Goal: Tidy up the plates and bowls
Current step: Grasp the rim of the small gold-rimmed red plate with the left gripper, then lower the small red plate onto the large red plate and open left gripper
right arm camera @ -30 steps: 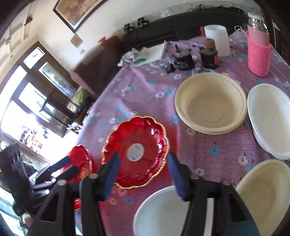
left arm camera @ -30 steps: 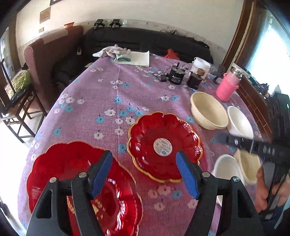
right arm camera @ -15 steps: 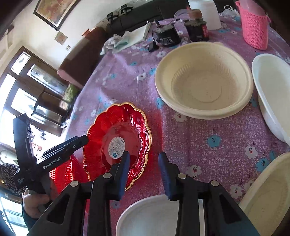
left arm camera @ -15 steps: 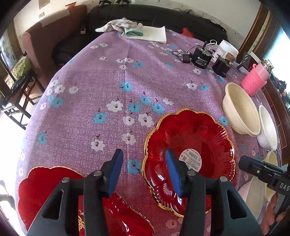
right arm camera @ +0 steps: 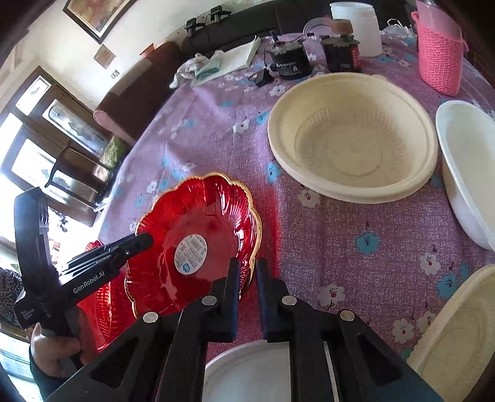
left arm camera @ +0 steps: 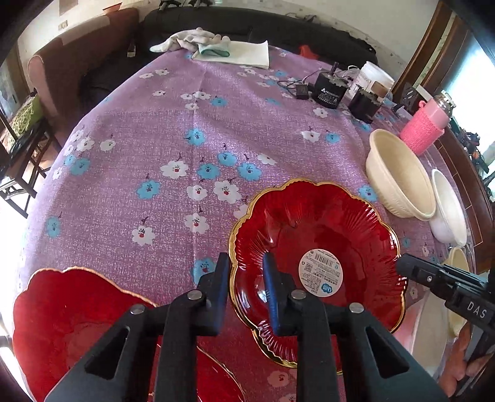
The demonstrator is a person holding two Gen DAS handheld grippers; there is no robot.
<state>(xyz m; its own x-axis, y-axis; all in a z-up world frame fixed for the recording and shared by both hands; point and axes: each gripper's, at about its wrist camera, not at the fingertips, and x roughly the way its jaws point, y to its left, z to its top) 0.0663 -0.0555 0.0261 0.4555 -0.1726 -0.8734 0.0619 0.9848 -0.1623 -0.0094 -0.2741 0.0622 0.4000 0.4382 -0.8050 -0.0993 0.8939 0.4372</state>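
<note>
A red scalloped plate [left arm camera: 315, 244] with a gold rim and a round sticker lies on the purple flowered cloth. My left gripper [left arm camera: 246, 281] straddles its left rim; the jaws are closing, with a gap still showing between the rim and the right pad. In the right wrist view my right gripper [right arm camera: 247, 278] is shut on the same plate's [right arm camera: 198, 235] right rim, and the left gripper [right arm camera: 145, 241] reaches in from the far side. A second red plate [left arm camera: 77, 324] lies at the lower left. A cream bowl [right arm camera: 352, 136] and a white bowl [right arm camera: 467, 167] sit to the right.
Another cream bowl [right arm camera: 458, 334] and a white dish [right arm camera: 247, 371] lie near the table's front edge. At the back stand a pink-covered bottle [left arm camera: 423, 130], black devices [left arm camera: 329, 89] with cables and a white tub [right arm camera: 359, 24]. A cloth and notebook [left arm camera: 235, 52] lie at the far end.
Both grippers came down to the middle red plate, the left sliding right to its left rim. Both pairs of jaws narrowed from wide open; the right one closed on the right rim.
</note>
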